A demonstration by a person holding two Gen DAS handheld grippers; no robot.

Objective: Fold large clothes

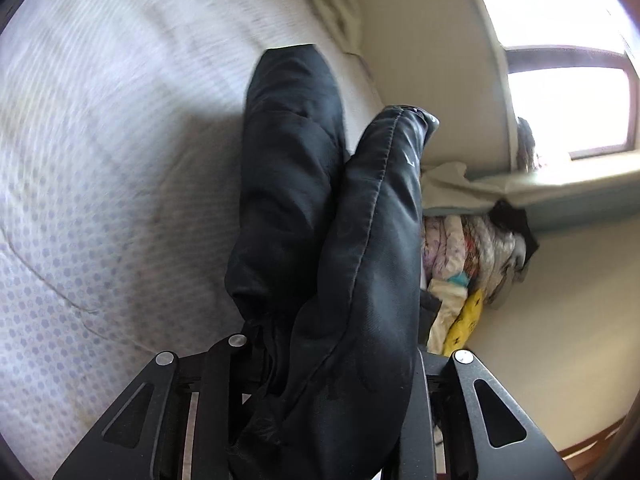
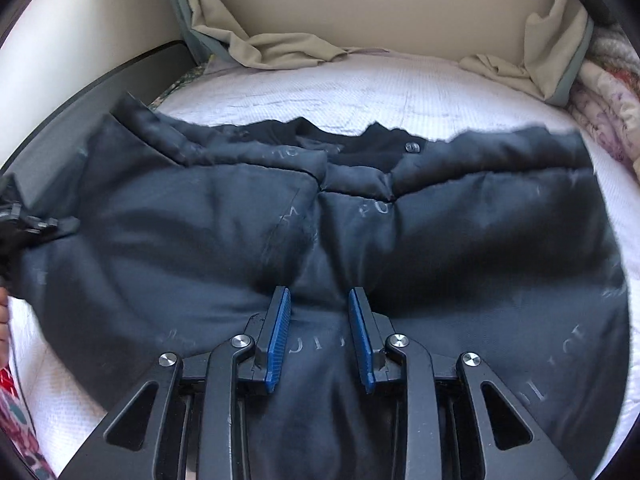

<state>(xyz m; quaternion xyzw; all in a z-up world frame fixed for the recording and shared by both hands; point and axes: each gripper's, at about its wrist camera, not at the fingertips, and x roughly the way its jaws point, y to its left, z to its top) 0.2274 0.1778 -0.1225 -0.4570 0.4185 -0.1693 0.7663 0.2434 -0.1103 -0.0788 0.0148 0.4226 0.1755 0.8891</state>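
Observation:
A black padded jacket point(image 2: 200, 232) lies spread across the white bed point(image 2: 400, 92), lining up, with faint lettering on it. My right gripper point(image 2: 319, 320) points down at its near part. A ridge of the cloth is pinched between the blue pads point(image 2: 276, 340), so it is shut on the jacket. In the left wrist view a bunched part of the jacket point(image 1: 360, 260) rises out of my left gripper point(image 1: 320, 380), which is shut on it. The cloth hides the left fingertips. A sleeve-like fold point(image 1: 292, 152) hangs over the dotted bed sheet point(image 1: 100, 160).
Crumpled beige cloth point(image 2: 288, 52) lies along the bed's far edge under a beige wall. Folded patterned quilts point(image 1: 464, 272) are stacked past the bed's side, also in the right wrist view point(image 2: 600, 92). A bright window point(image 1: 568, 112) is beyond. A person's fingers point(image 2: 3, 320) show at the left edge.

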